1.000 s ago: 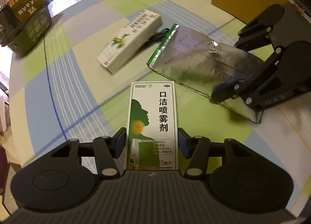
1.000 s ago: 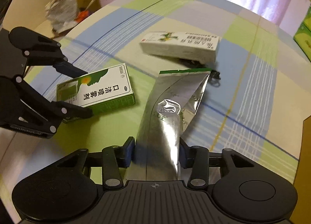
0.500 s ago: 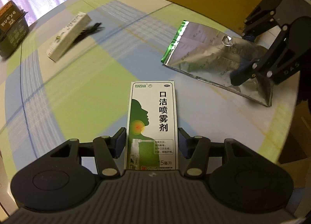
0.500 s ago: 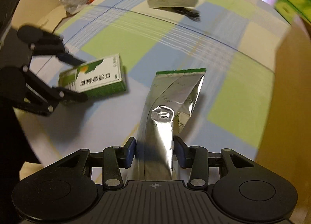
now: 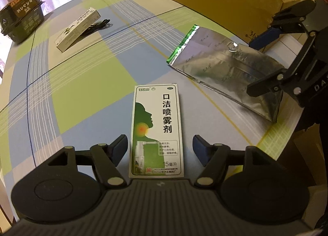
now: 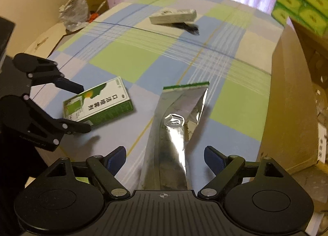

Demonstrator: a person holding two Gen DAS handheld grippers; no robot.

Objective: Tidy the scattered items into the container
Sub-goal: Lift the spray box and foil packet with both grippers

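Left gripper (image 5: pixel 160 145): jaws spread, clear of the green-and-white spray box (image 5: pixel 156 131) lying flat between them on the checked tablecloth (image 5: pixel 86 84). Right gripper (image 6: pixel 164 157): jaws parted, straddling the silver foil pouch (image 6: pixel 174 133) without contact. Cardboard box (image 5: pixel 221 0) stands just beyond the pouch.

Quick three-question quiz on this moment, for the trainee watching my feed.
1. True or false: the left tool is clamped shut on the throat spray box.
2. What lies between the open jaws of the right tool? A) foil pouch B) mug C) scissors
3. Fill in: a black ____ lies beside the white carton farther back on the table.

Key: 1 false, its jaws stand apart from the box; 2 A; 3 cable.
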